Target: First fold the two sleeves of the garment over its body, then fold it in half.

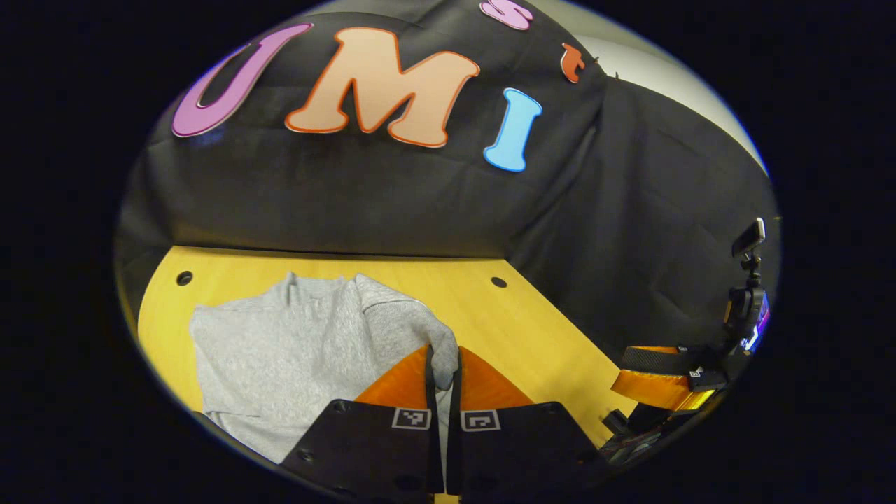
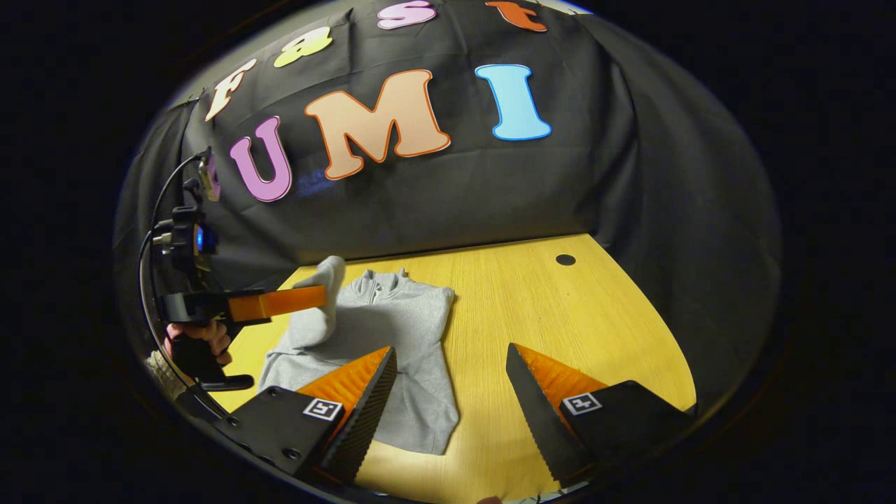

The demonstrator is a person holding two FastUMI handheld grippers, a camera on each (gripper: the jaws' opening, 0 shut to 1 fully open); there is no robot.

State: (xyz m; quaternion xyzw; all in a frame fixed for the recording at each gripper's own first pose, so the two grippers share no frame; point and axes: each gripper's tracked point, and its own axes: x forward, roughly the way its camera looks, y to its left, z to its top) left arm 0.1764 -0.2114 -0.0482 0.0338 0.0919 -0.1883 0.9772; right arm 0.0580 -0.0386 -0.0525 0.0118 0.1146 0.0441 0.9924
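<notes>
A grey sweatshirt (image 1: 280, 350) lies flat on the yellow table (image 1: 539, 329), collar toward the far wall. My left gripper (image 1: 443, 371) is shut on the cuff of one sleeve (image 1: 399, 315), which rises off the body in an arch. In the right gripper view the left gripper (image 2: 318, 297), held by a hand (image 2: 199, 336), lifts that sleeve (image 2: 325, 287) above the sweatshirt's (image 2: 399, 329) left side. My right gripper (image 2: 450, 350) is open above the garment's right edge, nothing between its fingers. In the left gripper view the right gripper (image 1: 630, 374) sits off to the right, beyond the table edge.
The black cloth wall closes the table's far side. Small round holes (image 1: 498, 282) (image 2: 565, 260) mark the tabletop (image 2: 581, 329). Bare wood stretches to the right of the sweatshirt.
</notes>
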